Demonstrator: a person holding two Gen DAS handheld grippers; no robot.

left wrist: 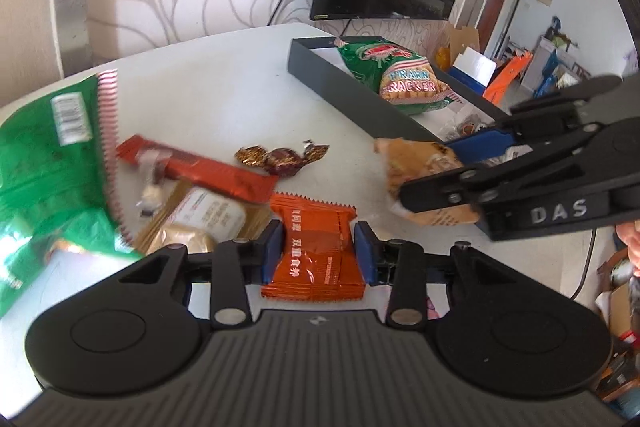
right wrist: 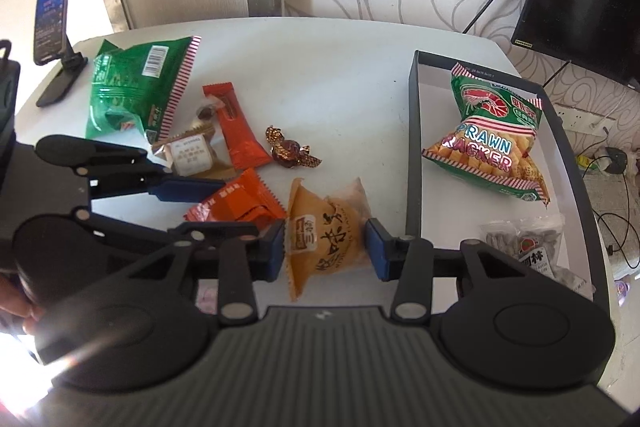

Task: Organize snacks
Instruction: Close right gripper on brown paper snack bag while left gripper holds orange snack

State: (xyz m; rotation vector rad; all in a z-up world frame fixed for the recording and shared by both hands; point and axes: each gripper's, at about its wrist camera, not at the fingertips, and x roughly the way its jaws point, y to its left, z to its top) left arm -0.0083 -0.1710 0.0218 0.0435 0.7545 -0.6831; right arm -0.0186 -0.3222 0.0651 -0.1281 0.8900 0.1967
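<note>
White worktop (right wrist: 340,67), dark grey tray (right wrist: 413,131), green prawn cracker bag (right wrist: 492,143) with red-and-white striped edges, orange foil packet (left wrist: 314,251), tan pastry wrapper (right wrist: 326,235), brown-gold candy (right wrist: 290,147), blue pads (left wrist: 364,253) on black hand-held gripper.

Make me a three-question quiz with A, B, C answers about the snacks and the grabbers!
1. Where is the prawn cracker bag?
A. in the dark tray
B. under the phone
C. on the floor

2. What colour is the packet between the left hand-held gripper fingers?
A. blue
B. orange
C. white

3. What is the right hand-held gripper doing?
A. hanging open over nothing
B. closing on the tan pastry packet
C. holding the brown candy

Answers:
1 A, it lies inside the tray walls.
2 B, orange foil shows between the blue pads.
3 B, both pads meet the packet's sides.
</note>
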